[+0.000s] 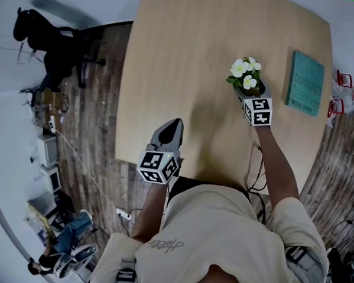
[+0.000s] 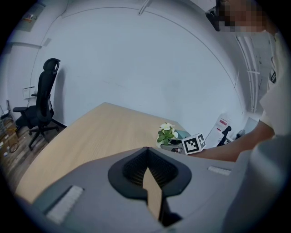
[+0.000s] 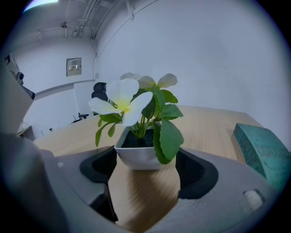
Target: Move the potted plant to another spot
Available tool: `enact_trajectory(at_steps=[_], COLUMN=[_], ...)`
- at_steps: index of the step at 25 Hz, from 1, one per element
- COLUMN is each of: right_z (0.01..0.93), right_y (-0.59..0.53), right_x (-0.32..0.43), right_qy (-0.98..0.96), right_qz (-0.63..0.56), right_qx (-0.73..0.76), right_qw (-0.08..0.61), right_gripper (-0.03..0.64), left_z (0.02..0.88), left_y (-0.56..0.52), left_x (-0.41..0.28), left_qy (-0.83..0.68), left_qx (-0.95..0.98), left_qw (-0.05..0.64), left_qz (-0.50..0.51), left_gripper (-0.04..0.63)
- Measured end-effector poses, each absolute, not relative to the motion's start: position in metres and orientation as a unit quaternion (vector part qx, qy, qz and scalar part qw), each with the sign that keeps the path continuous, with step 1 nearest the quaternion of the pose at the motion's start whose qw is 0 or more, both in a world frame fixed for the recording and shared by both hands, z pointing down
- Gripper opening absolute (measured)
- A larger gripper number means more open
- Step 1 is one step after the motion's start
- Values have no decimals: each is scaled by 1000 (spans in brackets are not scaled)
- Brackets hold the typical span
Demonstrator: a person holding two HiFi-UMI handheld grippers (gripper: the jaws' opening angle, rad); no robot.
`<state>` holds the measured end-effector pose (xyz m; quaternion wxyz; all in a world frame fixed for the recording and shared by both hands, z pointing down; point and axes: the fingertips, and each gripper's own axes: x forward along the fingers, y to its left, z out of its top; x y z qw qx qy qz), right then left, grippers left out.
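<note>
Your right gripper [image 1: 253, 97] stood open around potted plant [image 3: 138, 154] at 1 o'clock; left gripper [image 2: 146, 150] was closed, empty. Likely light, rigid, slick-walled; best held low on white sides, sparing fragile petals.

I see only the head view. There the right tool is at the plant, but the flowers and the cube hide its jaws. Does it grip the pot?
Observer: No. The right tool is open; the pot stands between its jaws.
Operator: Is the pot upright?
Observer: Yes, upright, with its base flat on the table.
Operator: And the left tool, does it hold something?
Observer: No. The left tool is shut, with nothing in it.
</note>
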<state>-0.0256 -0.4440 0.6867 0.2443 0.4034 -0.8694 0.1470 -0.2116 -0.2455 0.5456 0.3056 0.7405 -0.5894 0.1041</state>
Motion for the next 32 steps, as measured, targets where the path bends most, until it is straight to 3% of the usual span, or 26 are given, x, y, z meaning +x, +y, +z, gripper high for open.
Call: enact_trajectory(at_steps=[16, 23, 28, 32], right_z=[672, 649, 637, 617], right_y=[-369, -318, -290, -279], right_x=[36, 50, 68, 80], right_qy=[-847, -851, -837, -832], right_qz=[207, 206, 232, 245], right_qx=[430, 436, 464, 480], right_qw=[232, 208, 174, 137], right_gripper=[389, 209, 5, 3], left_z=[518, 500, 496, 497], left_y=[-247, -243, -241, -242], left_x=[-182, -165, -160, -152], left_qy=[-543, -519, -503, -487], left_qx=[793, 812, 825, 837], left_qw=[265, 263, 250, 234], left_qz=[78, 55, 68, 80], left_gripper=[18, 18, 18, 18])
